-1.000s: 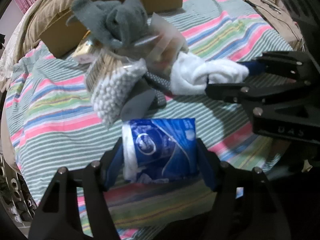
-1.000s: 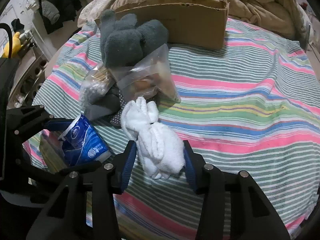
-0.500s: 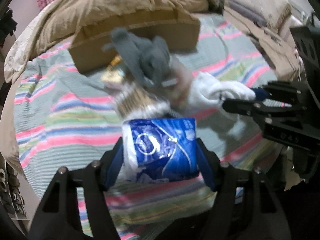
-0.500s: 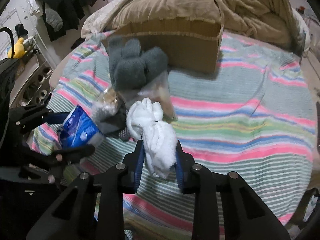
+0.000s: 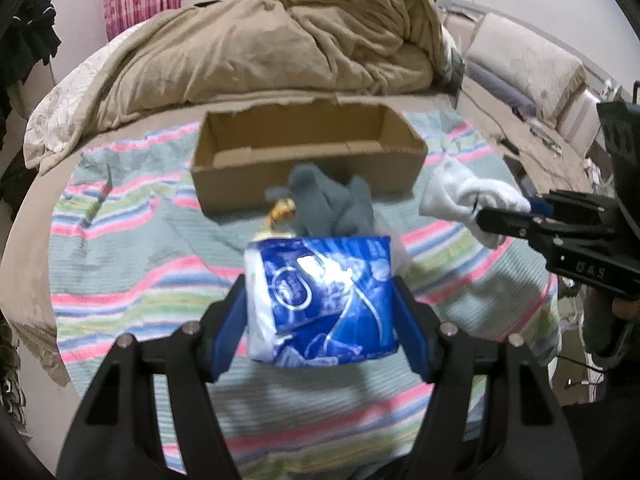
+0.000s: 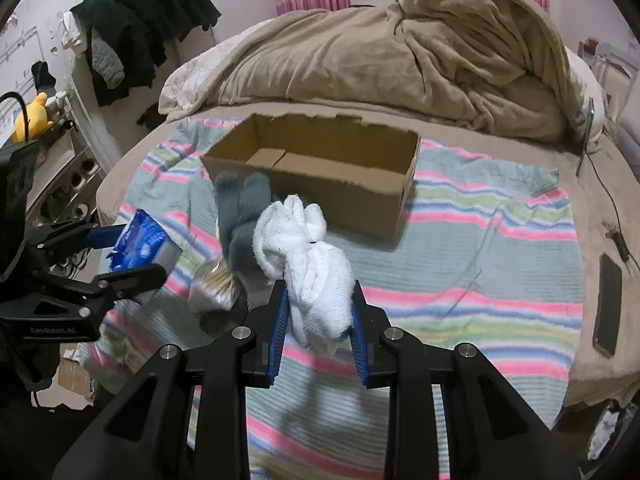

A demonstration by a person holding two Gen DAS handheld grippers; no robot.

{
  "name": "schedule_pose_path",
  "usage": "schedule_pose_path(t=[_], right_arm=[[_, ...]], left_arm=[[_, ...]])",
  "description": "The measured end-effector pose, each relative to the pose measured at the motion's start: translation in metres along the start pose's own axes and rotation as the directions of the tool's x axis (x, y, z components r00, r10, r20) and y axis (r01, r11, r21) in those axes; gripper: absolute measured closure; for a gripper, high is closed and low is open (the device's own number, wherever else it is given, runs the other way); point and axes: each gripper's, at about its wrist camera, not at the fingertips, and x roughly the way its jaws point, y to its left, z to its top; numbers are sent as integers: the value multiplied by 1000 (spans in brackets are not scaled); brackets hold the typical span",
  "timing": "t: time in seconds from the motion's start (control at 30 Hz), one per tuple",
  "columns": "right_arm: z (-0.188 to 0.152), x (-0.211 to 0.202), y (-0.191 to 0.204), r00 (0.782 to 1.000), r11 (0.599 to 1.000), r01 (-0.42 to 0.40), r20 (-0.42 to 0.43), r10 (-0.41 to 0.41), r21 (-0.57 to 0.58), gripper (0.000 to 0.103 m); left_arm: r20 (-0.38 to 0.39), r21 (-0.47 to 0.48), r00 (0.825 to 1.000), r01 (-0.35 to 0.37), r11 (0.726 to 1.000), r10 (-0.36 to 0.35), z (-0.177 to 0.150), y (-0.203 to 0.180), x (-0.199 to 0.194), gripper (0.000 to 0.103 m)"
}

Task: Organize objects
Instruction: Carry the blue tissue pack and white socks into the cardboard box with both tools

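Observation:
My left gripper [image 5: 320, 300] is shut on a blue tissue pack [image 5: 320, 296], held above the striped sheet. My right gripper [image 6: 318, 304] is shut on a bundle of white socks [image 6: 308, 264], also lifted clear of the bed. In the left wrist view the white socks [image 5: 460, 196] and right gripper [image 5: 516, 216] show at the right; in the right wrist view the tissue pack [image 6: 144, 244] and left gripper [image 6: 128, 252] show at the left. Grey socks [image 5: 328, 200] and a bag of cotton swabs [image 6: 216, 284] lie on the bed before an open cardboard box [image 5: 308, 152], whose inside shows only bare cardboard.
A tan duvet [image 5: 280, 44] is heaped behind the box. The striped sheet [image 6: 480, 240] covers the bed's near half. A black phone [image 6: 608, 304] and a cable lie at the bed's right edge. Dark clothes [image 6: 140, 28] hang at the left.
Both grippers rose from the bed with their loads. The right jaws closed tighter on the white socks. The box's inside has come into view.

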Motion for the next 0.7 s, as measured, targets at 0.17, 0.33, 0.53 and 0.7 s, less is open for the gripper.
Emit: schedule_pose_path(t=[0.17, 0.33, 0.53, 0.7], right_arm=[[19, -1, -6, 1000, 1000, 0, 31, 0, 0, 73], [38, 6, -10, 999, 1000, -4, 47, 5, -10, 73], [56, 23, -18, 999, 1000, -5, 46, 6, -19, 73], [75, 37, -24, 998, 1000, -8, 55, 9, -19, 73]], left_arm=[[28, -18, 1000, 11, 1000, -10, 21, 9, -2, 35], [49, -37, 999, 18, 999, -16, 39, 17, 5, 35], [60, -64, 998, 29, 998, -26, 62, 30, 19, 35], [70, -73, 997, 43, 996, -38, 83, 38, 35, 34]])
